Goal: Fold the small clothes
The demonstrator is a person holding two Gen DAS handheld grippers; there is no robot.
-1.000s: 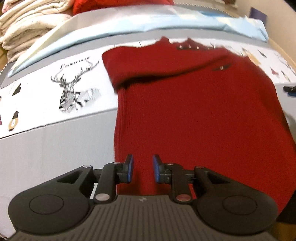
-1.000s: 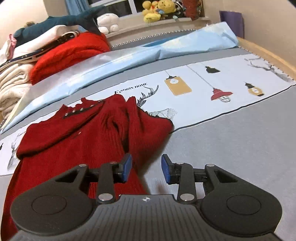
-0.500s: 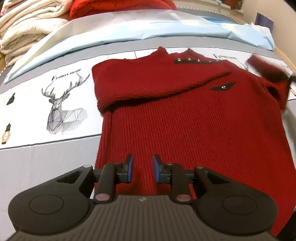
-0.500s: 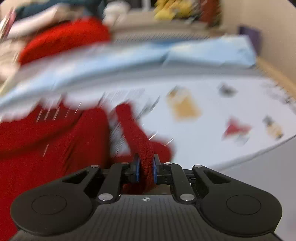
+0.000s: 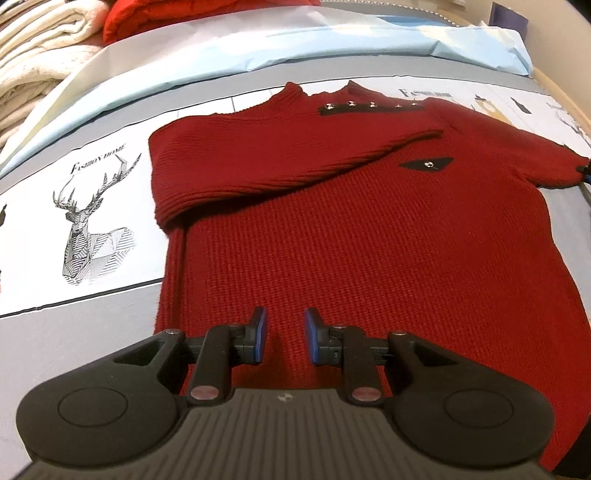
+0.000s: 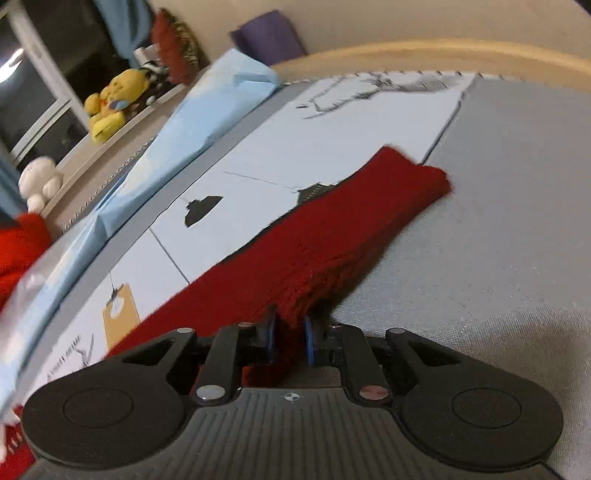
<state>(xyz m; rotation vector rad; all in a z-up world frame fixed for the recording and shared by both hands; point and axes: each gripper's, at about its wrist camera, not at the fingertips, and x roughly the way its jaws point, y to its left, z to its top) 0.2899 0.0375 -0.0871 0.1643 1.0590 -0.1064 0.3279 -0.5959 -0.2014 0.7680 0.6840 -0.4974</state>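
Note:
A red knit sweater (image 5: 369,240) lies front up on the printed bedspread (image 5: 92,302). Its one sleeve (image 5: 277,158) is folded across the chest. My left gripper (image 5: 284,336) hovers over the hem, open a little, with nothing between its pads. In the right wrist view the other sleeve (image 6: 332,240) stretches away over the grey cover to its cuff (image 6: 417,177). My right gripper (image 6: 290,339) holds that sleeve near the shoulder end; its jaws are opening slightly, with the knit still pinched between the pads.
Folded cream blankets (image 5: 37,74) and a red garment (image 5: 184,14) are stacked at the far left. A light blue sheet (image 5: 332,40) runs along the back. Plush toys (image 6: 110,99) sit on a ledge. The wooden bed edge (image 6: 443,55) curves at the right.
My right gripper closed on the bunched sleeve, rolled, and pulled it out to the right, so it now lies stretched. The left gripper slid sideways along the hem, jaws unchanged.

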